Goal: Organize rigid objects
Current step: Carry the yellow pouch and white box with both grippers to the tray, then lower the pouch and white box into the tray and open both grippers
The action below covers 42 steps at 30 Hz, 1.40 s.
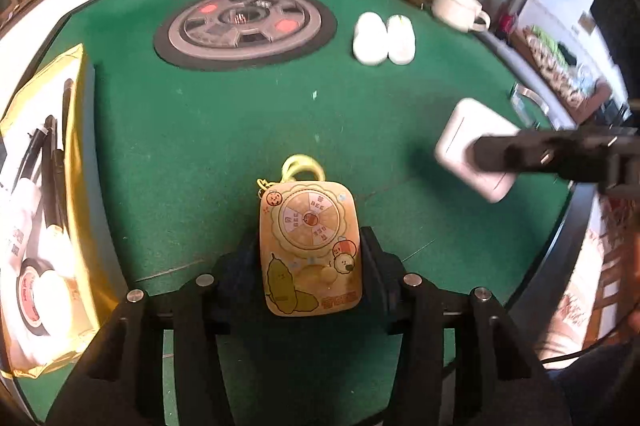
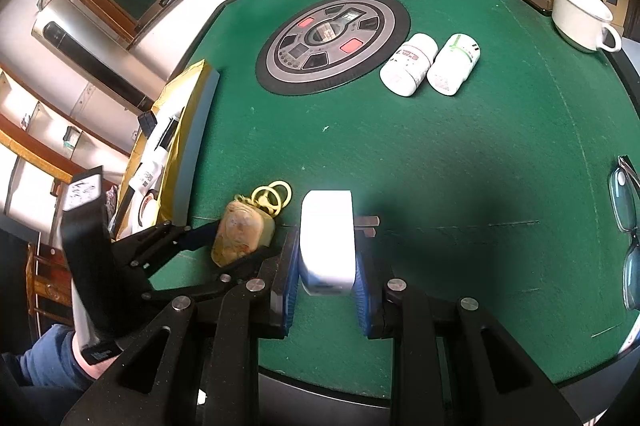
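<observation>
Left gripper point(image 1: 311, 258) fingers pinching a yellow cartoon keychain point(image 1: 311, 246) just above the near green tabletop point(image 1: 224, 129). Right gripper point(image 2: 328, 262) fingers clamped on a white plug adapter point(image 2: 328, 238), prongs pointing right, just right of the keychain. Far off, two white bottles point(image 2: 430, 63) lying side by side near a white cup point(image 2: 582, 15). Glasses point(image 2: 626, 222) at the right edge; yellow tray point(image 1: 48, 185) of pens and tape at left.

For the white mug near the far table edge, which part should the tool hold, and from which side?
Grip the white mug by its rim wall, from above: it stands upright with its mouth open. Its handle loop looks narrow for a finger.
</observation>
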### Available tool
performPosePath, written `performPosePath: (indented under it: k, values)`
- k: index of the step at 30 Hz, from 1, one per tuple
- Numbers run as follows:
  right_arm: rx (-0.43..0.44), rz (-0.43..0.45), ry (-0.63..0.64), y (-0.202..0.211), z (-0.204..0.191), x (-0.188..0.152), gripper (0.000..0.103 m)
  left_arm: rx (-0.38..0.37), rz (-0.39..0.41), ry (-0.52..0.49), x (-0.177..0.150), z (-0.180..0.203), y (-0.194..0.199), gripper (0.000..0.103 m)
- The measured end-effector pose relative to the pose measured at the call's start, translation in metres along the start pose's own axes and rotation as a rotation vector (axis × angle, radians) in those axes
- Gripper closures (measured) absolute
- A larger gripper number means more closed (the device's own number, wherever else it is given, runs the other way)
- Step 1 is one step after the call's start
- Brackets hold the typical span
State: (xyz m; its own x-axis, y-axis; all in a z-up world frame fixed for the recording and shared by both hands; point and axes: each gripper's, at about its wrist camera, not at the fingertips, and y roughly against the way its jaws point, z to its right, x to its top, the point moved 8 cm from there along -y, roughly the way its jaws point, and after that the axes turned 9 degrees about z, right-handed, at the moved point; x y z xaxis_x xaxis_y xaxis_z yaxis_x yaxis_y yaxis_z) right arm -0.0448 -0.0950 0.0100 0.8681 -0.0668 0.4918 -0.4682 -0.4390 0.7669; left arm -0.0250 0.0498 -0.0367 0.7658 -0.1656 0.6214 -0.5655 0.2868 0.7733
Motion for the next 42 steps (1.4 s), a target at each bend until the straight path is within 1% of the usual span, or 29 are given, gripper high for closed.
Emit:
performPosePath:
  k: [3,6,13,14,19,22,26,28,32,35,42]
  values:
    - [0.008,0.002,0.005,0.0,-0.004,0.001,0.081,-0.015,0.052,0.011,0.01,-0.001,0.016,0.056]
    - [0.021,0.003,0.02,-0.001,-0.013,0.002,0.081,-0.009,0.097,0.023,0.02,-0.005,0.032,0.056]
    - [0.058,0.012,0.067,-0.004,-0.043,0.011,0.081,0.016,0.187,0.084,0.039,-0.032,0.068,0.056]
    - [0.064,0.013,0.076,-0.004,-0.049,0.013,0.081,0.026,0.209,0.097,0.042,-0.04,0.077,0.056]
    - [0.09,0.012,0.128,-0.01,-0.078,0.02,0.081,0.064,0.266,0.145,0.049,-0.071,0.105,0.056]
    - [0.107,0.005,0.164,-0.016,-0.097,0.022,0.081,0.107,0.294,0.18,0.048,-0.097,0.119,0.056]
    - [0.135,-0.012,0.194,-0.024,-0.123,0.023,0.081,0.15,0.313,0.222,0.037,-0.13,0.134,0.056]
    - [0.143,-0.015,0.217,-0.028,-0.136,0.023,0.081,0.168,0.311,0.227,0.028,-0.143,0.139,0.056]
    - [0.162,-0.032,0.259,-0.038,-0.161,0.02,0.081,0.202,0.29,0.273,0.009,-0.171,0.142,0.056]
    - [0.177,-0.046,0.284,-0.046,-0.179,0.017,0.081,0.205,0.272,0.29,-0.002,-0.183,0.14,0.056]
    - [0.21,-0.079,0.331,-0.075,-0.221,0.011,0.081,0.19,0.221,0.267,-0.02,-0.194,0.124,0.056]
